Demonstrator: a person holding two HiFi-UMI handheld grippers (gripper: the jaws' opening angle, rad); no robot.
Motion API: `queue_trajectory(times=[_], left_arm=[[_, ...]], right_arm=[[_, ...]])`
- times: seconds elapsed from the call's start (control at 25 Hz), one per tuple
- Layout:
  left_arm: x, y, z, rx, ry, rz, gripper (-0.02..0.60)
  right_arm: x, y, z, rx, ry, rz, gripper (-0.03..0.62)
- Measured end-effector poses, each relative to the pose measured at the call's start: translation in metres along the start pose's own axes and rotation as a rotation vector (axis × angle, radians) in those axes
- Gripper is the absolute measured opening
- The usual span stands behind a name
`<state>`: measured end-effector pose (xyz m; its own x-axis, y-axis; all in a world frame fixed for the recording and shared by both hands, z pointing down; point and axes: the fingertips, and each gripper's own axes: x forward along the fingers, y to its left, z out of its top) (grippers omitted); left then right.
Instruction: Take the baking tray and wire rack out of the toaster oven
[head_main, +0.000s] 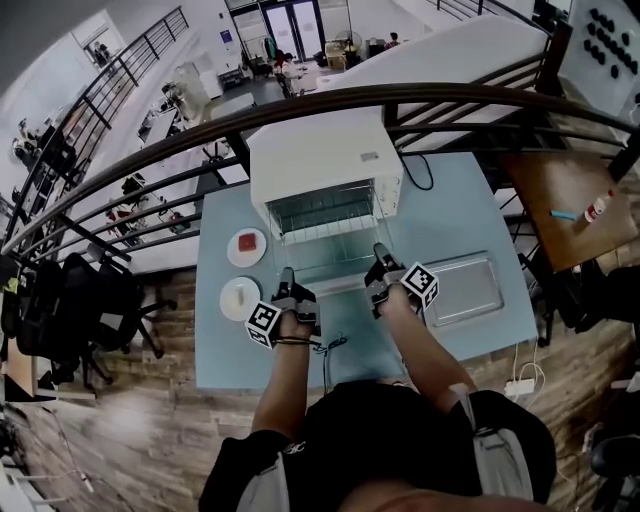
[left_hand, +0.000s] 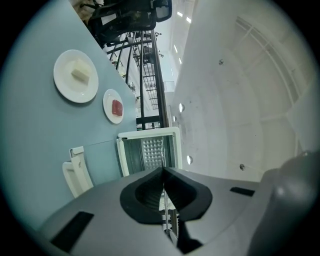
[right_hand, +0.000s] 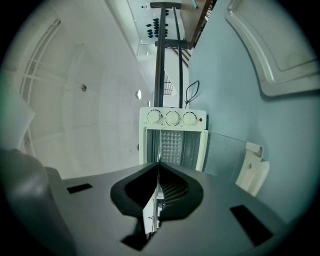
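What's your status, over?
Left gripper, right gripper shut on wire rack, partly out of toaster oven. Baking tray on table. Path clear.

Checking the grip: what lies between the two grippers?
The wire rack, gripped at either side by the left gripper and right gripper; the head view shows it.

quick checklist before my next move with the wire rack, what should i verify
1. Left gripper gripping the wire rack: ok, jaws shut on its edge.
2. Right gripper gripping the rack: ok, jaws shut on it.
3. Oven door open: ok, folded down flat.
4. Baking tray out of the way: ok, on the table right of the toaster oven.
5. Two plates clear: ok, left of the door.
6. Rack fully free of the oven: cannot tell.
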<state>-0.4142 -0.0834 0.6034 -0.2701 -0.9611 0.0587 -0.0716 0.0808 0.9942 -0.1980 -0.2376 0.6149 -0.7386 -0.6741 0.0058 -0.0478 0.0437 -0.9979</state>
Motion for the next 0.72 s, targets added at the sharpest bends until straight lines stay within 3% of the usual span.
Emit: queue_trajectory(times=[0.16, 0.72], left_arm=[[-0.018, 0.0, 0.004, 0.002, -0.006, 0.002, 0.017], [-0.044, -0.006, -0.094, 0.062, 0.088, -0.002, 0.017]], right_arm=[[-0.01, 0.005, -0.012, -0.001, 0.025, 0.007, 0.009], [-0.08, -0.013, 0.056, -0.025, 0.0, -0.018, 0.013]])
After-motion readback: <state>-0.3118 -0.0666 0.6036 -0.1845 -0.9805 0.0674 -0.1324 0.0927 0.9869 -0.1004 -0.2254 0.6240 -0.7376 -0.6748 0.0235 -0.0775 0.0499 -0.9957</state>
